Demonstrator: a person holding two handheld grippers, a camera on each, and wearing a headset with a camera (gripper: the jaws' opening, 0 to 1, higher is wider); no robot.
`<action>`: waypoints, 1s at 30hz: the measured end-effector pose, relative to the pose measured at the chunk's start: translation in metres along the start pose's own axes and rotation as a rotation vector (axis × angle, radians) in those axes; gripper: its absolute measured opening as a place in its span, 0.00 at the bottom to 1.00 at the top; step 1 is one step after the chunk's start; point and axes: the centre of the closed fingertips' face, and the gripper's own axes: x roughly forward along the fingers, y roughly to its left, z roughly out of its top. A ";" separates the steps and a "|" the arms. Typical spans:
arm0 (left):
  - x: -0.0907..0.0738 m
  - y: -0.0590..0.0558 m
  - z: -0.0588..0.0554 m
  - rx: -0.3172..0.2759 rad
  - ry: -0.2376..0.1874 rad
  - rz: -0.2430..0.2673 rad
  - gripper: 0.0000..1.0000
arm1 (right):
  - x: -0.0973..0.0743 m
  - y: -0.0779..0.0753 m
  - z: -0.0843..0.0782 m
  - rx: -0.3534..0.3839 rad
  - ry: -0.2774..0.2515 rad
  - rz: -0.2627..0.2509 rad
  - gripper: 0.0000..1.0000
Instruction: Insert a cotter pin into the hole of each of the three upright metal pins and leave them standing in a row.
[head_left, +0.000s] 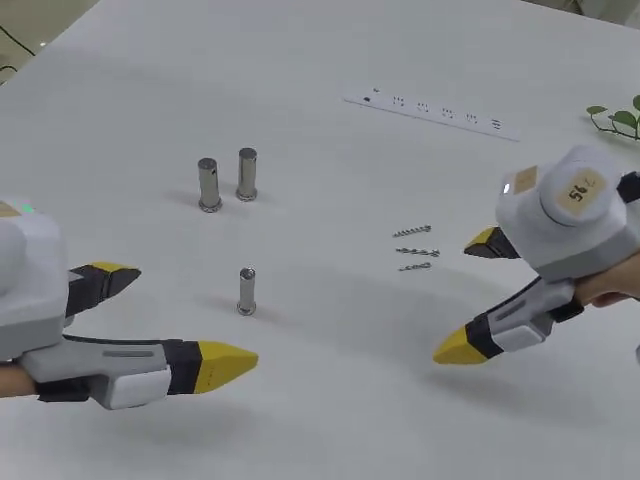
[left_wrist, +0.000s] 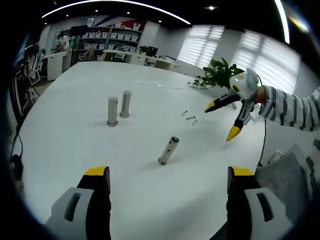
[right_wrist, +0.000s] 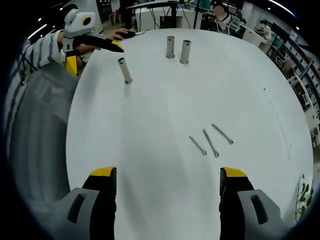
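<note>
- The three metal pins (head_left: 208, 185) stand upright on the white tabletop (head_left: 320, 420). Two are close together side by side on the far side. The lone pin (head_left: 247, 291) stands nearer the person, well apart from that pair. They do not form a row.
- No metal pin carries a cotter pin. The cross holes are too small to tell which way they face.
- The three cotter pins (head_left: 417, 252) lie flat and loose, roughly parallel and just beside one another. They are to the right of the metal pins and well apart from them.
- The right gripper (head_left: 468, 295) hovers near the cotter pins, on their right. Its fingers (right_wrist: 103, 197) are wide apart and hold nothing.
- The left gripper (head_left: 180, 315) hovers near the lone pin, on its near-left side. Its fingers are likewise wide apart and empty.
- Step in hand, as judged: the approach to the first pick-up, with no insertion made.
- Next move, as judged:
  - The right gripper should come down on the nearest cotter pin and close on one end, leaving the rest free to enter a hole. The piece is thin and lies flat, so the fingertips must come close to the tabletop.
  - The left gripper should steady a metal pin low on its body, clear of the hole.
- Further out, a power strip (head_left: 430, 112) and a plant (head_left: 620, 118) sit at the far side, clear of the work.
</note>
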 end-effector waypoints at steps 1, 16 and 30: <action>0.000 0.000 0.000 -0.001 0.000 0.000 0.98 | 0.001 -0.001 0.000 0.001 -0.004 0.006 0.85; -0.001 0.002 -0.002 -0.019 -0.004 -0.001 0.95 | 0.016 -0.009 0.003 -0.056 0.006 0.050 0.78; 0.001 0.007 -0.012 -0.038 0.021 -0.012 0.89 | 0.020 -0.006 0.009 -0.101 -0.008 0.128 0.56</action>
